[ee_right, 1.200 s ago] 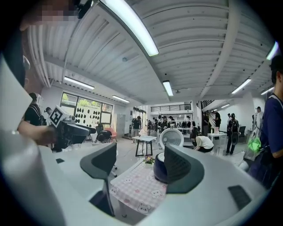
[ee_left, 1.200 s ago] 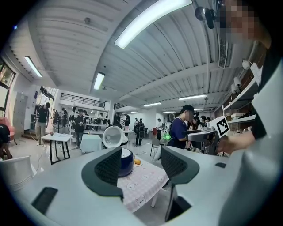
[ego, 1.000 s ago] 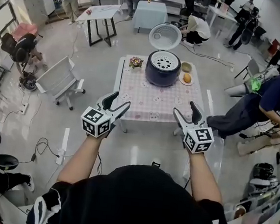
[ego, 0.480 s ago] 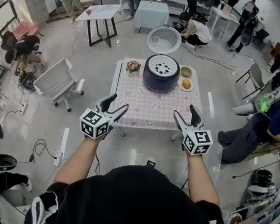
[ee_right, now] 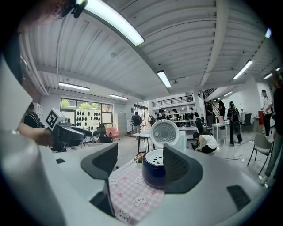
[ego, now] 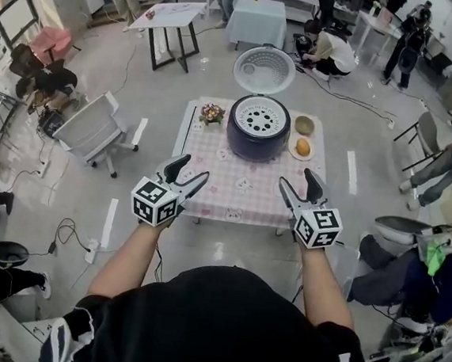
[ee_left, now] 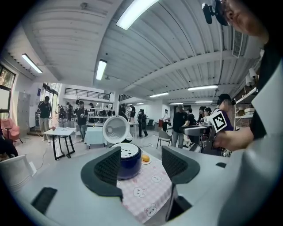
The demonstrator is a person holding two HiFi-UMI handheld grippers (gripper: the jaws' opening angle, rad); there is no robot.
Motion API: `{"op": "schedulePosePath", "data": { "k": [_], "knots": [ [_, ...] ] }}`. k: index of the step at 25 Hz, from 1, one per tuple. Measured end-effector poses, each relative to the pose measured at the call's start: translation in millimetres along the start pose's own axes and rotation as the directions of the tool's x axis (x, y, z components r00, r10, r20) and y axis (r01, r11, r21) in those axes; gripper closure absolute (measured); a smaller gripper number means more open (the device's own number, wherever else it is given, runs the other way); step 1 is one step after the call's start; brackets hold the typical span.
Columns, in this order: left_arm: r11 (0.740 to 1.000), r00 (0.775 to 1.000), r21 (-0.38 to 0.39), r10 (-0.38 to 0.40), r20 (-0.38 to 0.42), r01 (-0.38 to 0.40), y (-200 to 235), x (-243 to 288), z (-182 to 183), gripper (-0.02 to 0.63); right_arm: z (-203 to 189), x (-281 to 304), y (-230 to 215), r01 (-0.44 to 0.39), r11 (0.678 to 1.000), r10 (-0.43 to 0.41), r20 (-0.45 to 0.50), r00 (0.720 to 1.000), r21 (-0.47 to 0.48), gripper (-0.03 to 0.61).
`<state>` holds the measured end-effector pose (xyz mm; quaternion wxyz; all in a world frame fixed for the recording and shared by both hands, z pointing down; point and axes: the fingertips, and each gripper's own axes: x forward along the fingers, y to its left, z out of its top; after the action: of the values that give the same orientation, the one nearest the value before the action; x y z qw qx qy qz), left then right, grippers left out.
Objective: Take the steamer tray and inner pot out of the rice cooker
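Note:
A dark blue rice cooker (ego: 258,131) stands at the far side of a small table with a pink checked cloth (ego: 233,186), its white lid (ego: 264,68) tipped up behind it. A white perforated steamer tray (ego: 260,117) lies in its top; the inner pot is hidden beneath. The cooker also shows in the left gripper view (ee_left: 128,162) and the right gripper view (ee_right: 153,172). My left gripper (ego: 187,172) and right gripper (ego: 299,186) hover at the table's near edge, both open and empty, well short of the cooker.
On the table sit a small flower posy (ego: 212,114), a beige bowl (ego: 304,126) and a plate with an orange bun (ego: 301,148). A white office chair (ego: 96,129) stands left of the table. People sit and stand around the room, one at the right (ego: 408,273).
The table and rice cooker have come nearer as I walked forward. Both grippers now reach the table's near edge. The seated person at right has slid lower in the view.

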<state>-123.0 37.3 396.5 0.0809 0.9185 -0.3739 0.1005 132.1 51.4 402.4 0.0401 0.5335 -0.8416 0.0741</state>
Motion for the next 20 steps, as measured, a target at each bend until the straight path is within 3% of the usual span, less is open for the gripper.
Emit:
{"op": "schedulePosePath", "data": {
  "k": [12,20],
  "knots": [
    [0.999,0.998,-0.007,0.041,-0.050,-0.041,-9,70,10,0.296,0,43,-63,-0.107,0.993,0.108,-0.011,0.994,0.043,0.247],
    [0.999,0.997,-0.018,0.040,-0.060,-0.041,5,88,8,0.288,-13,58,-78,-0.092,0.995,0.094,-0.044,0.995,0.049,0.250]
  ]
}}
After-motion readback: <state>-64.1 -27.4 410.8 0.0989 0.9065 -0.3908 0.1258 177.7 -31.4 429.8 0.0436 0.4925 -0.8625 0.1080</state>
